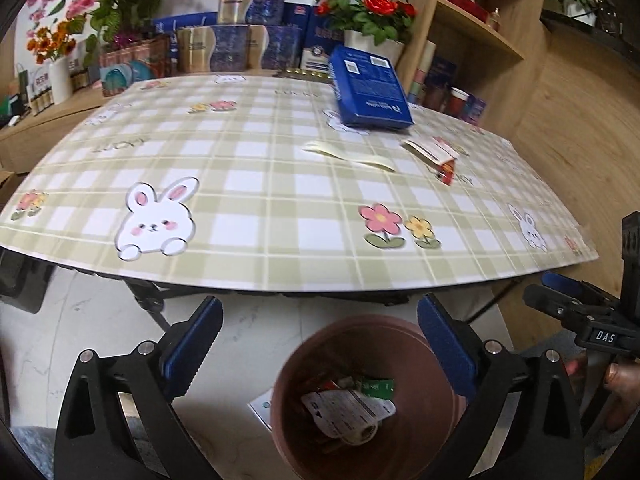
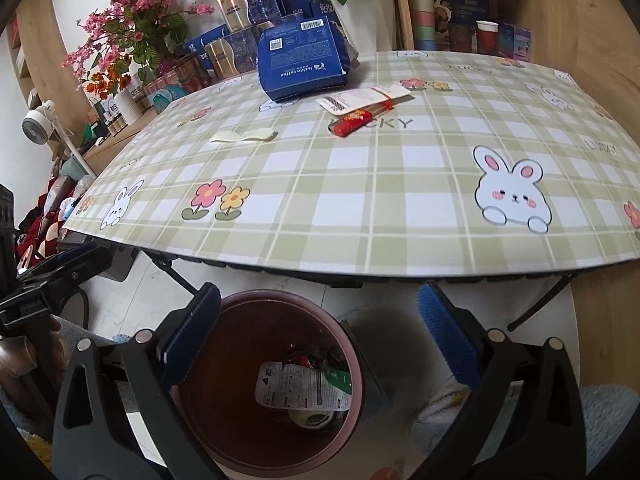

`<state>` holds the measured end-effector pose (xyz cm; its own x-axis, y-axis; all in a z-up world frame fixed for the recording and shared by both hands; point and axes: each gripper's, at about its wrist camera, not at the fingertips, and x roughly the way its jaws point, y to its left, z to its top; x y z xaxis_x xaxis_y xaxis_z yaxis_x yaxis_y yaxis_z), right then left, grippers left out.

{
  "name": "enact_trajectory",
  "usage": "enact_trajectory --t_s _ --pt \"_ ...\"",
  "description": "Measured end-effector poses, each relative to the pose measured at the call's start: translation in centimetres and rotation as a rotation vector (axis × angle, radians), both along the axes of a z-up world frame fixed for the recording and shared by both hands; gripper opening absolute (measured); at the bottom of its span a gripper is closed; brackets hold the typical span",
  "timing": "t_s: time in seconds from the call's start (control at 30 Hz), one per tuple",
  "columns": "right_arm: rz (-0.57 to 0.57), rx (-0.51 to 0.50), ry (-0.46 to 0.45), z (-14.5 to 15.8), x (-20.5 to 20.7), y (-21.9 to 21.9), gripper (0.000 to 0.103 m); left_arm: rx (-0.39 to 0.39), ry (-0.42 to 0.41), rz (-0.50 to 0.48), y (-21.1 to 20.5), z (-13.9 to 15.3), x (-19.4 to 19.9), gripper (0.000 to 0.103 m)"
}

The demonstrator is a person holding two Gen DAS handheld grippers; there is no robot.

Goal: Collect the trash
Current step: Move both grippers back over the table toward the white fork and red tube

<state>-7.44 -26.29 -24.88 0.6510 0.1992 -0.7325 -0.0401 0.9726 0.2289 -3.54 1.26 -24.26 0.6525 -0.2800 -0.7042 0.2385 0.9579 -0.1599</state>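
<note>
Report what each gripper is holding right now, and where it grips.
Nothing is held. The left gripper and right gripper both stand open and empty above the brown bin.

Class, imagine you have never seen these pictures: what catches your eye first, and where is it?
The green checked tablecloth with cartoon rabbits fills the middle. At its far side lies a dark blue coffee box, with a red wrapper and a pale strip of paper nearby. Below the table edge stands a round brown bin holding wrappers.
</note>
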Motion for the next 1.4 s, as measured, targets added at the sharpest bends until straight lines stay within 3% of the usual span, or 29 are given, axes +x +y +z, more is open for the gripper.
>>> enact_trajectory --t_s 0.67,0.9,1.07,1.4 --pt "0.06 -0.021 -0.002 3.9 6.8 -0.4 0.097 0.062 -0.095 0.006 -0.5 3.7 4.8 0.096" --pt "0.019 -0.018 0.007 4.3 8.3 -1.4 0.097 0.085 -0.064 -0.048 -2.3 3.9 6.3 0.096" --pt "0.009 -0.028 0.027 3.8 9.0 -1.9 0.097 0.054 -0.023 -0.057 -3.3 3.8 7.8 0.095" --pt "-0.017 -0.029 0.04 3.3 11.0 -3.3 0.097 0.04 0.048 -0.091 -5.4 3.1 10.6 0.084"
